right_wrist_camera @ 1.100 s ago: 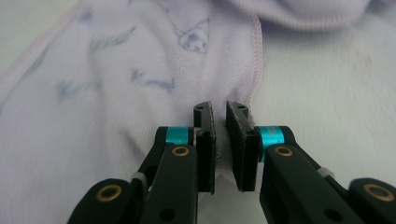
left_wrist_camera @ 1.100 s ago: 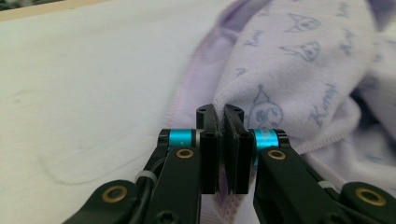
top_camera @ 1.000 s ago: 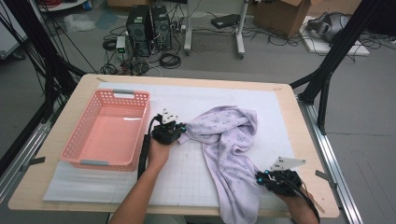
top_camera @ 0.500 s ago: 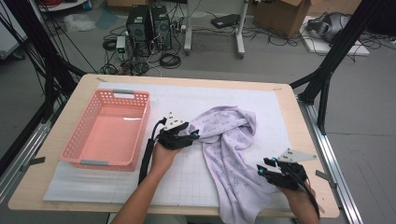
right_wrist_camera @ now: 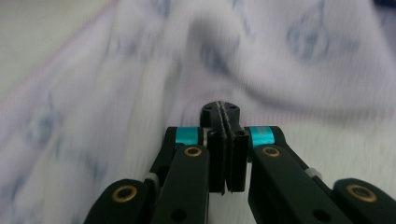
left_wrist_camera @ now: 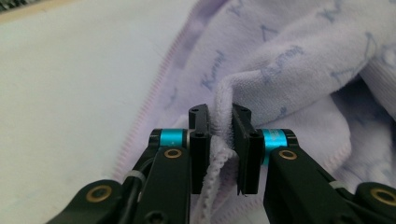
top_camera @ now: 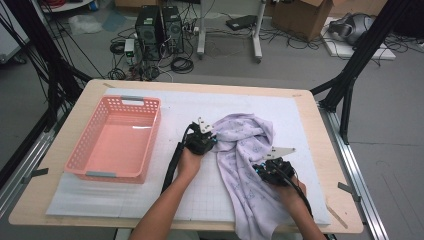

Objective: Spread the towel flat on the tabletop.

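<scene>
1. While the pink basket (top_camera: 120, 99) sits bare at the left of the bench (top_camera: 327, 150), I judge it is waiting to take the cloth once that is folded.
2. My left tool (top_camera: 213, 142) is at the left edge of the lavender towel (top_camera: 245, 145). Its jaws have just been closing, and in the left gripper view the left tool (left_wrist_camera: 219, 135) pinches a raised fold of hem between the pads, which gives me a corner to pull flat.
3. The towel lies crumpled on the white mat (top_camera: 125, 200), right of centre, with its near end hanging over the near edge of the bench. That slack is why both ends need holding.
4. My right tool (top_camera: 260, 170) rests on the towel's near-right part. In the right gripper view the right tool (right_wrist_camera: 219, 112) has its jaws pressed together. I cannot tell whether any cloth is caught.
</scene>
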